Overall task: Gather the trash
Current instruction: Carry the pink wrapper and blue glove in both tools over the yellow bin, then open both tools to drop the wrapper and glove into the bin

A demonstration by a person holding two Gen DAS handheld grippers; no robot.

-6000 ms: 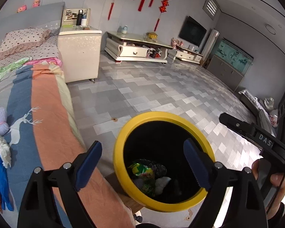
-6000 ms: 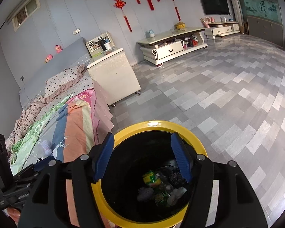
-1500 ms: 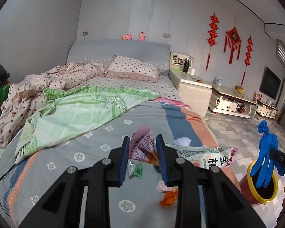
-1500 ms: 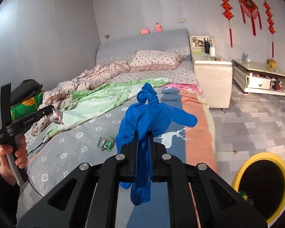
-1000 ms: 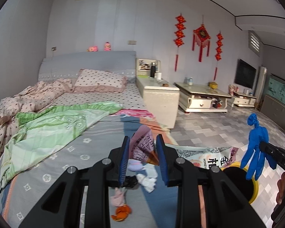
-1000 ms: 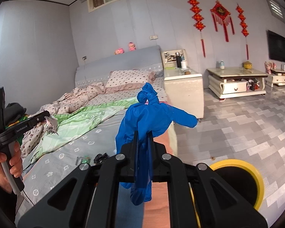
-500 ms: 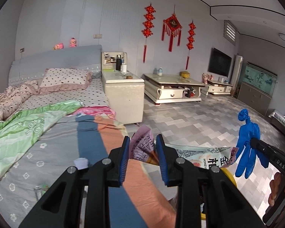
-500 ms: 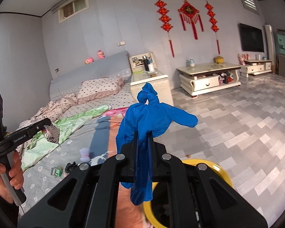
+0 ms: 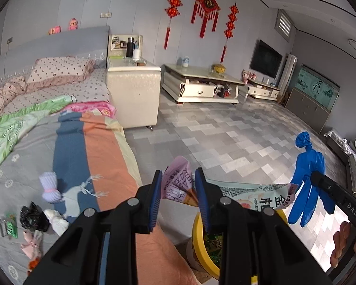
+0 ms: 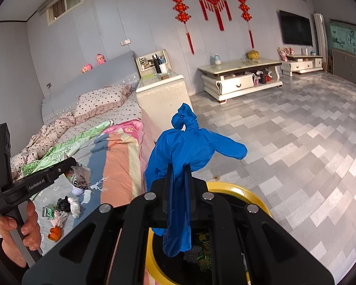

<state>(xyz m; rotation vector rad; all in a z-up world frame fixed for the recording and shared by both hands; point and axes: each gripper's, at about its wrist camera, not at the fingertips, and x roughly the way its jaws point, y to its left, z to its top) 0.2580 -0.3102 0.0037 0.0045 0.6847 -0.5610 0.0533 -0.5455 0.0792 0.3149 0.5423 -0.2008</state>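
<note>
1. The yellow bin (image 10: 254,193) sits on the floor directly below the right gripper (image 10: 178,178), nearer to it than to the left gripper (image 9: 178,194).
2. The right fingers are clamped on a knotted blue glove (image 10: 187,147) hanging limp over the bin's mouth.
3. The left fingers pinch a crumpled snack wrapper (image 9: 261,196), its long axis running rightward above the rim.

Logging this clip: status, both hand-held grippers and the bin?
Left hand-held gripper shut on snack wrapper. Right hand-held gripper shut on blue glove. Yellow-rimmed bin below, unobstructed.
</note>
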